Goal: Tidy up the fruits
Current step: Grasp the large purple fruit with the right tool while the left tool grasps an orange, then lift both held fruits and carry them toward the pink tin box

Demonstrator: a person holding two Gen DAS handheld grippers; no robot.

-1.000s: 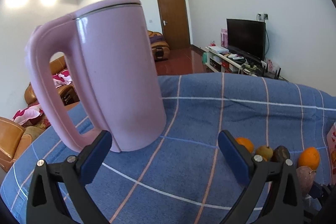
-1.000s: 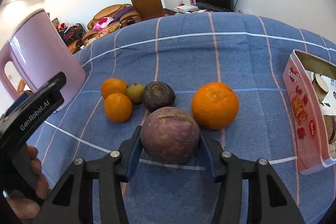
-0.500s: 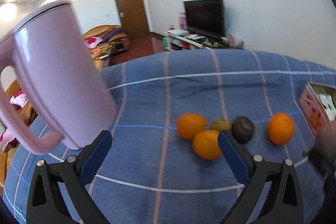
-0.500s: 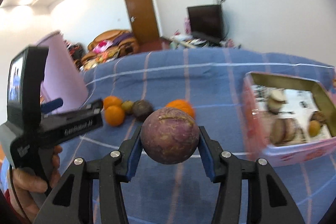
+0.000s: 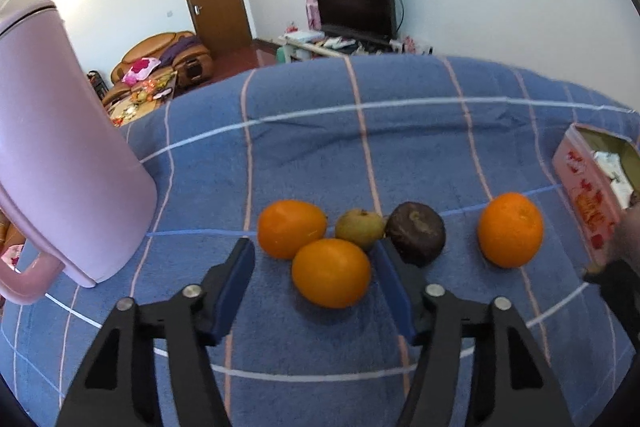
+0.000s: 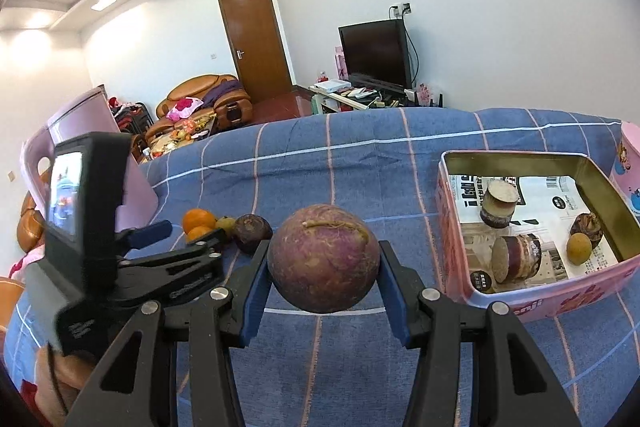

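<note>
Purple fruit (image 6: pixel 323 265) sits clamped in the right claw (image 6: pixel 323 291); the left claw (image 5: pixel 314 291) gapes around an orange (image 5: pixel 330 273).

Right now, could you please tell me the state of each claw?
Left claw: open, empty, jaws either side of an orange.
Right claw: closed on purple fruit.

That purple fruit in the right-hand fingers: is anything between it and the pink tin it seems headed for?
Nothing visible blocks it. The purple fruit, clamped in the right gripper, has only bare blue blanket between it and the pink tin. The tin is open-topped, with jars and small fruits inside but free floor space.
</note>
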